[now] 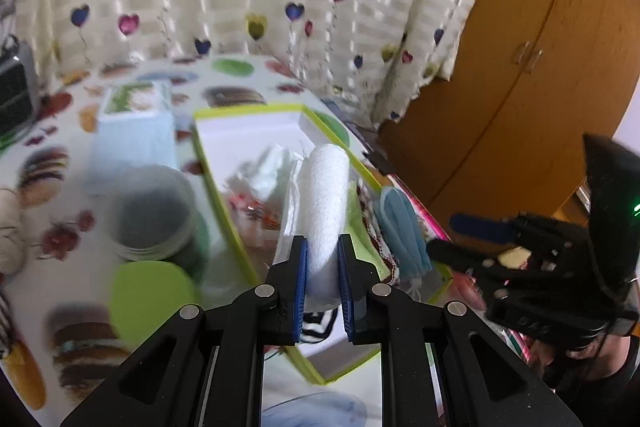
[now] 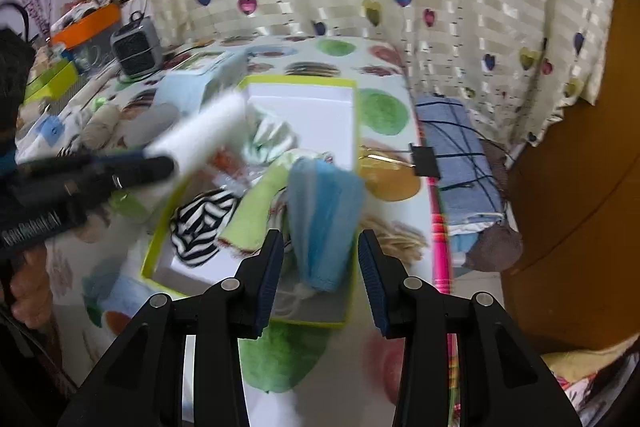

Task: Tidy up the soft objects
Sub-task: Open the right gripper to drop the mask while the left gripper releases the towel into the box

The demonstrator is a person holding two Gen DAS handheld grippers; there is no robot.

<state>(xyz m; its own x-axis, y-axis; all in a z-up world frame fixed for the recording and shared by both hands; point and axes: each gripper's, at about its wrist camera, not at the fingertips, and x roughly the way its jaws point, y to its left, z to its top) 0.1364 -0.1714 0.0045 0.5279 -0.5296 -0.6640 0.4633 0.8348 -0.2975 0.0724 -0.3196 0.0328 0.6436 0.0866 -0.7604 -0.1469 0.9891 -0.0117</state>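
Observation:
My left gripper (image 1: 323,255) is shut on a white soft roll (image 1: 326,195), held above a white box with a lime-green rim (image 1: 248,111). In the box lie a black-and-white striped cloth (image 2: 200,223), a green cloth (image 2: 256,211), a pale crumpled cloth (image 2: 272,135) and a bundle of blue face masks (image 2: 324,211). My right gripper (image 2: 322,247) stands open over the box's near right corner. The mask bundle shows between its fingers, and the pads do not press on it. The right wrist view shows the left gripper (image 2: 160,157) with the roll (image 2: 204,135) at the left.
The table (image 2: 384,111) wears a cloth printed with macarons. Left of the box stand a blue tissue box (image 2: 192,83), a stack of grey round pads (image 1: 152,211), a yarn ball (image 2: 102,125) and a small heater (image 2: 136,47). A blue folded cloth (image 2: 456,155) and a wooden cabinet (image 1: 520,87) are at the right.

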